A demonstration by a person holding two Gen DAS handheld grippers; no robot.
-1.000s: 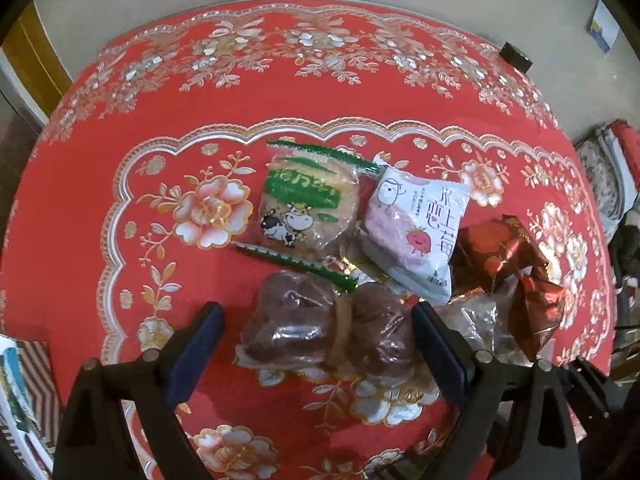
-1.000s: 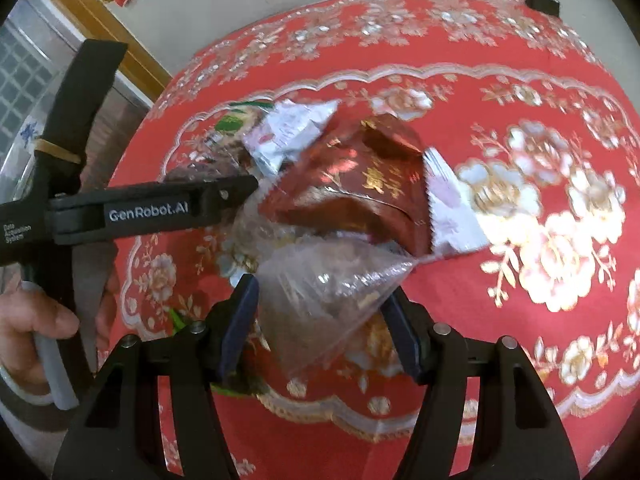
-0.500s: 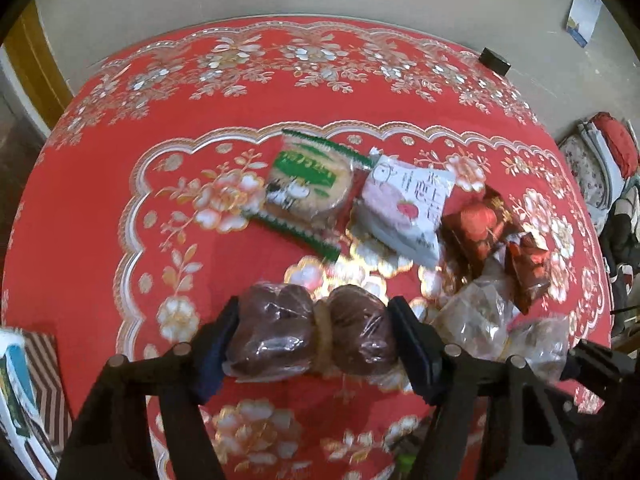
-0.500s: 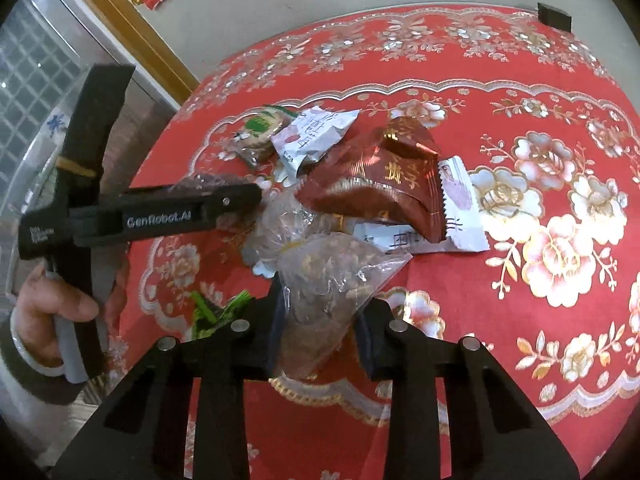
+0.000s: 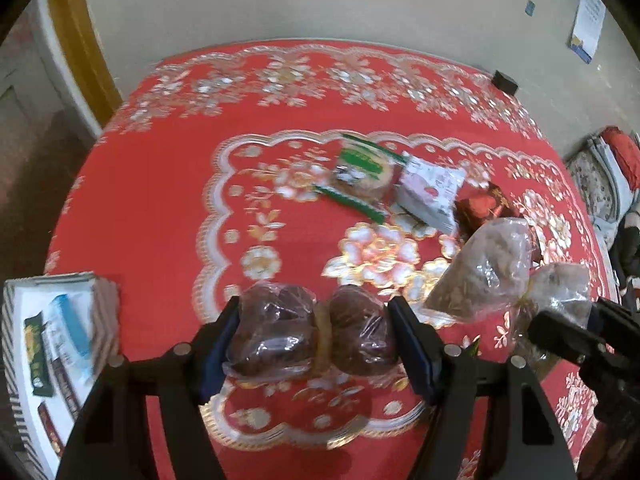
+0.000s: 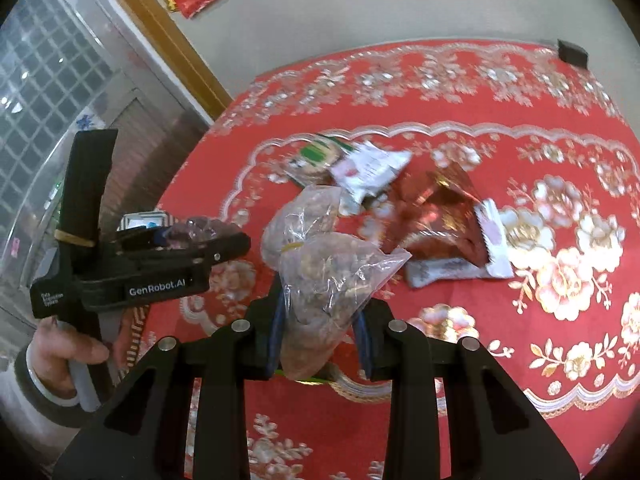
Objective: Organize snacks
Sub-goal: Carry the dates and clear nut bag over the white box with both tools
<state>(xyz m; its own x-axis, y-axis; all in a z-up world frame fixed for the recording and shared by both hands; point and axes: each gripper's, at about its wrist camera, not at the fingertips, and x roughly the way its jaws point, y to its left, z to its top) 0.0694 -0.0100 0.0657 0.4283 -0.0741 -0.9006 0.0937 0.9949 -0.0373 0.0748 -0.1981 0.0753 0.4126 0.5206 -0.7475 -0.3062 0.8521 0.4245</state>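
Note:
My left gripper [image 5: 316, 344] is shut on a clear bag of dark brown snacks [image 5: 280, 332], tied in the middle, held above the red tablecloth [image 5: 160, 208]. My right gripper [image 6: 320, 340] is shut on a clear bag of light brown snacks [image 6: 320, 272], also lifted; this bag shows in the left wrist view [image 5: 488, 272]. On the table lie a green cookie packet [image 5: 360, 172], a white and pink packet [image 5: 432, 192] and a red foil packet [image 5: 480, 208]. The left gripper appears in the right wrist view [image 6: 160, 276].
A striped box with packets [image 5: 52, 344] stands at the table's left edge. A white packet [image 6: 492, 248] lies under the red foil packet [image 6: 440, 216]. A small black object [image 5: 504, 80] sits at the far table edge. Beige floor lies beyond.
Both grippers have risen and drawn back from the pile, each lifting its bag off the table. The right jaws have closed tighter on the light bag.

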